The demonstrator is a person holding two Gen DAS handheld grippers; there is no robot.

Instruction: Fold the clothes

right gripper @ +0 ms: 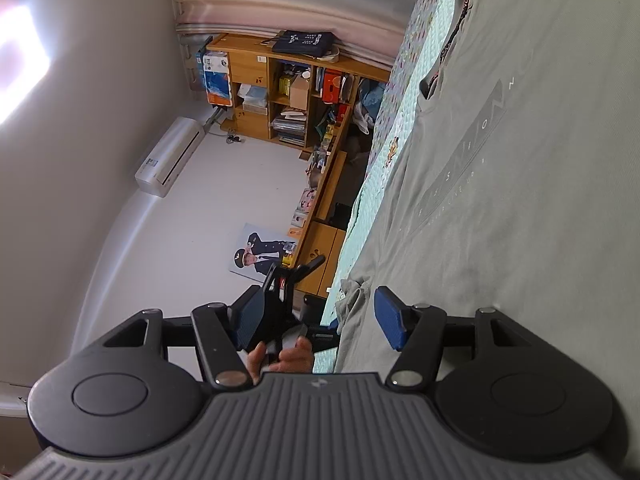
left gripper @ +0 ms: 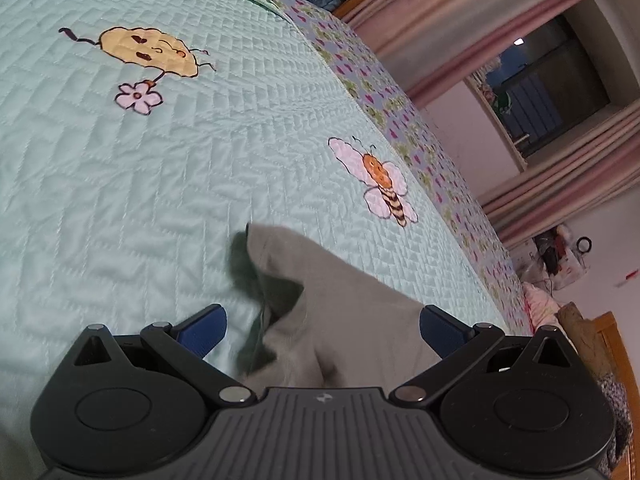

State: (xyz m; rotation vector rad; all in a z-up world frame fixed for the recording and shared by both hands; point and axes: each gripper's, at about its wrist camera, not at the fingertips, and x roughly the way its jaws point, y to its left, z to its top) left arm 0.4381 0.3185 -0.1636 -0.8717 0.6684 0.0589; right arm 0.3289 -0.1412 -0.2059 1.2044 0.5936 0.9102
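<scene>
A grey-green T-shirt (right gripper: 520, 184) with faint lettering lies spread on the pale green quilt (left gripper: 140, 184). In the left wrist view one sleeve of the T-shirt (left gripper: 340, 280), with a dark shadow beside it, reaches up between the blue pads (left gripper: 200, 332). My left gripper (left gripper: 322, 330) stands open around that cloth, and neither pad presses on it. My right gripper (right gripper: 320, 320) is rolled on its side at the bed's edge and is open. The shirt's bunched edge (right gripper: 352, 308) lies between its pads. A hand (right gripper: 288, 354) holds the left gripper (right gripper: 280, 296) just beyond.
The quilt carries a bee (left gripper: 380, 178) and a yellow cloud figure (left gripper: 150, 50), with a floral border (left gripper: 400, 120) along its far side. Beyond the bed are pink curtains (left gripper: 460, 32), a wooden shelf unit (right gripper: 288, 92), an air conditioner (right gripper: 170, 156) and a poster (right gripper: 260, 254).
</scene>
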